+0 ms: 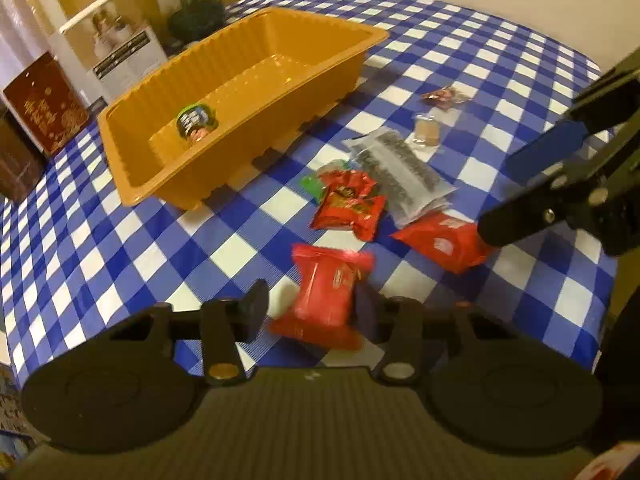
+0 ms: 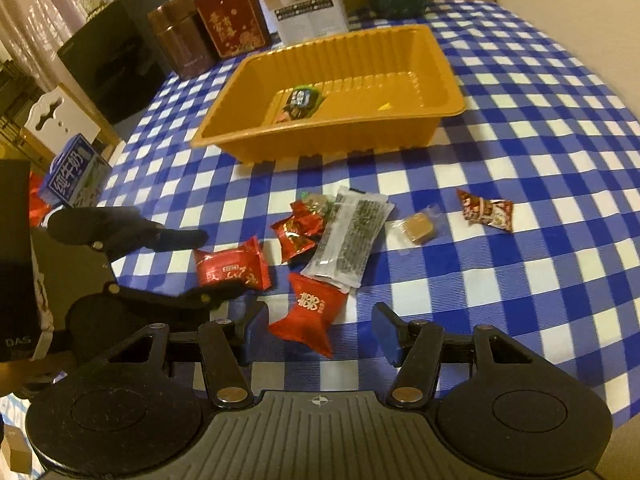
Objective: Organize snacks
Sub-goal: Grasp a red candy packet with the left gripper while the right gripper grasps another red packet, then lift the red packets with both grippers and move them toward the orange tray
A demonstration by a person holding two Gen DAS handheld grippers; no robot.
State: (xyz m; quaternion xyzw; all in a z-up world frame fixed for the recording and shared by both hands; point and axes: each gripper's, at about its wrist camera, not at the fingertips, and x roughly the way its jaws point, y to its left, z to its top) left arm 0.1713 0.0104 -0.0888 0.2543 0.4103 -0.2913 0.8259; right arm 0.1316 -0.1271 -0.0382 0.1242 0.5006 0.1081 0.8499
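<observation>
On the checked cloth, left gripper (image 1: 310,306) jaws straddle a red packet (image 1: 326,292); right gripper (image 2: 320,334) jaws apart.

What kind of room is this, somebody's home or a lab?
Most likely a home dining table. A blue-and-white checked tablecloth covers it, red gift tins and a milk carton sit along its edge, and curtains hang behind. Wrapped snacks lie beside an orange tray.
</observation>
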